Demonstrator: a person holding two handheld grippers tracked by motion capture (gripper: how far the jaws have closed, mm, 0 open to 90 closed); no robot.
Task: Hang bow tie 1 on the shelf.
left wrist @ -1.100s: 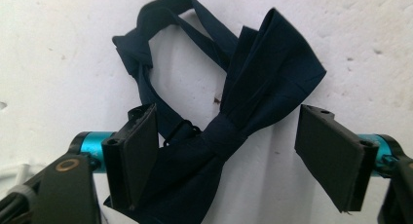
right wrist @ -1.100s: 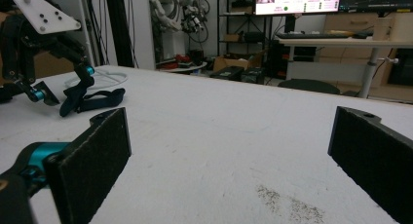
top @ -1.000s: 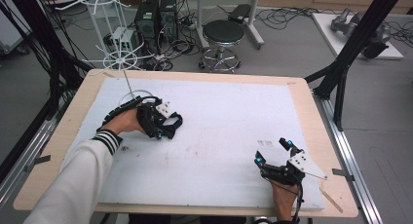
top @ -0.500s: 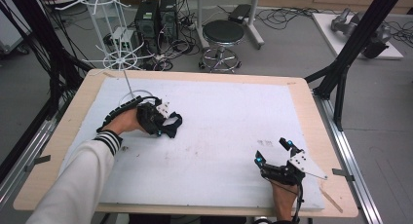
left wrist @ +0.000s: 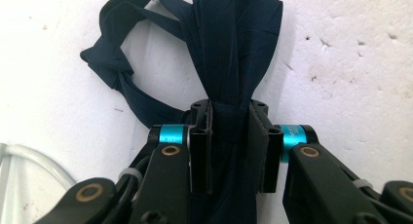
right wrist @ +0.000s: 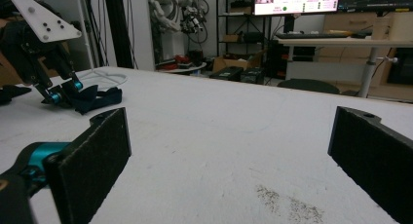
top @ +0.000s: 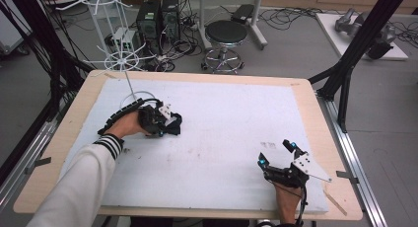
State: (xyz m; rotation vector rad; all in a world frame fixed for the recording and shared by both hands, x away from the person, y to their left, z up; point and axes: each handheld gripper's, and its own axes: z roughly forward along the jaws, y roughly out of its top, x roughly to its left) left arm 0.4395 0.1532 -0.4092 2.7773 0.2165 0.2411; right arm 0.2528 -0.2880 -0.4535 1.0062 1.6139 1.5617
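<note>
A dark navy cloth (left wrist: 234, 39) lies crumpled on the white foam board (top: 231, 118), left of its middle. My left gripper (left wrist: 229, 131) points down at the cloth. Its jaws have just been closing and now pinch a bunched fold between the pads. From above, the left gripper (top: 165, 123) sits over the cloth (top: 174, 130), held by a hand in a striped cuff. My right gripper (top: 277, 155) rests near the front right of the board, jaws wide apart with nothing between them. In the right gripper view its pads (right wrist: 95, 151) frame bare board, with the cloth (right wrist: 95, 100) far off at the left.
A white wire rack (top: 121, 64) stands at the board's back left, with its ring base (top: 140, 96) just behind the left hand. A thin wooden stick (top: 337, 200) lies on the table's front right edge. A stool (top: 226, 34) and computer cases stand on the floor beyond the table.
The left gripper's jaws have drawn together onto the cloth. Both hands have stayed where they were.
</note>
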